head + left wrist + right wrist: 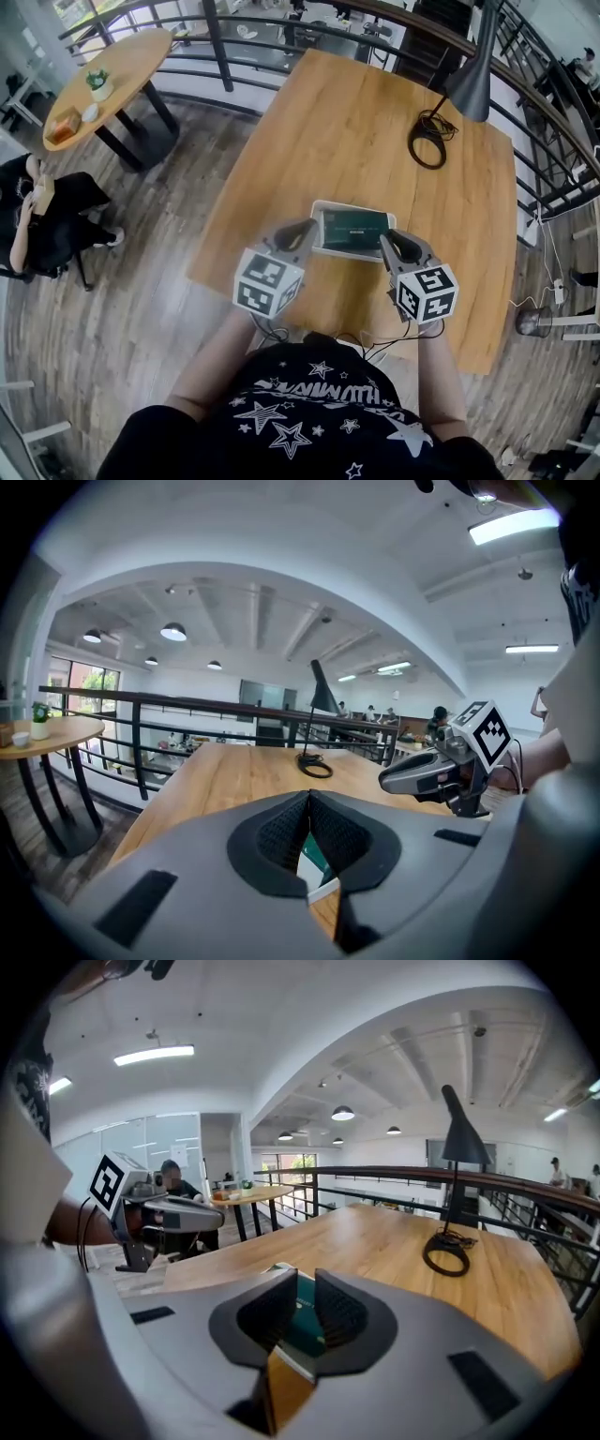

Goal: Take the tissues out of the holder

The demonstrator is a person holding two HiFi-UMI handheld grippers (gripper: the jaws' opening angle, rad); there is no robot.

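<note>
The tissue holder [352,230] sits near the front edge of the wooden table [356,131], which stands beside a black railing [218,42]. The left gripper [307,227] and right gripper [385,242] flank the holder, jaws closed and empty

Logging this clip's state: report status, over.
Left gripper and right gripper shut, empty, flanking the holder. Tissues inside, untouched. Nothing blocking.
</note>
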